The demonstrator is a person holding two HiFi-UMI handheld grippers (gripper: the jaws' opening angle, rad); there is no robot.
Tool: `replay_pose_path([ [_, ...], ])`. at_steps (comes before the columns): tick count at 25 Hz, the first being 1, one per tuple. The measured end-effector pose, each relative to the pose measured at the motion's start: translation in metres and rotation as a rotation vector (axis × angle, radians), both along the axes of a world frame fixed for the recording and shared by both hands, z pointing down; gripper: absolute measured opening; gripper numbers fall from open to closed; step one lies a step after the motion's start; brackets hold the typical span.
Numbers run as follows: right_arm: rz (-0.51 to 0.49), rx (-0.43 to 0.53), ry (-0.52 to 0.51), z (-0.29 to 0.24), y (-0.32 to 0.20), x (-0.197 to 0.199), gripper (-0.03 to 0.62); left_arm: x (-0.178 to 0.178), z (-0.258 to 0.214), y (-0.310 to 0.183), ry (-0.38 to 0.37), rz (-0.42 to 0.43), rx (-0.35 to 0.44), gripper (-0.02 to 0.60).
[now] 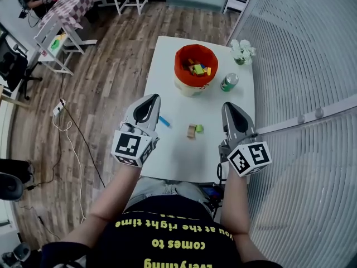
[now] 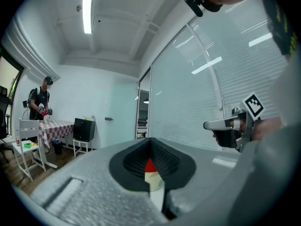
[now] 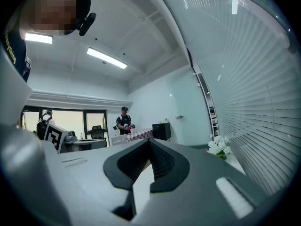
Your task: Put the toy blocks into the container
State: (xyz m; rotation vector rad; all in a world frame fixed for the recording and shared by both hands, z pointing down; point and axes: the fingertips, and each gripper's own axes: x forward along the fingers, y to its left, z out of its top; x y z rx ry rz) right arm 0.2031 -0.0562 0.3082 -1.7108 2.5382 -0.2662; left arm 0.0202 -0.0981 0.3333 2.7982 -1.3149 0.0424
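A red-rimmed cream container [image 1: 180, 59] holding several coloured blocks stands at the middle of the white table [image 1: 167, 155]. Three blocks lie on the table nearer me: a blue one [image 1: 164, 121], a tan one [image 1: 191, 131] and a small green one [image 1: 199, 128]. My left gripper [image 1: 152, 98] is shut and empty, held level just left of the blue block. My right gripper [image 1: 228, 106] is shut and empty too, right of the tan and green blocks. In the left gripper view a sliver of the container [image 2: 150, 166] shows through the slit between the closed jaws.
A green can [image 1: 229, 81] stands right of the container, and white flowers [image 1: 243, 51] sit at the table's far right corner. A slatted wall [image 1: 312, 66] runs along the right side. A cable [image 1: 72, 133] lies on the wooden floor on the left, and a person [image 3: 123, 121] stands by a checked table [image 1: 72, 4] far off.
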Motion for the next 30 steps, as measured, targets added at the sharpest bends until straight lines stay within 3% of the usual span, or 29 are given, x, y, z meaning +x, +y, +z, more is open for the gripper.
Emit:
replay_pose_path([
  [11,0.002,-0.048,0.028,0.014,-0.005,-0.001,0.006,0.003,0.006,-0.009,0.002,0.019,-0.017,0.002],
  [30,-0.056,-0.233,0.105,0.085,-0.016,-0.004,0.034,-0.003,0.020,-0.017,-0.006,0.005,-0.042,0.002],
])
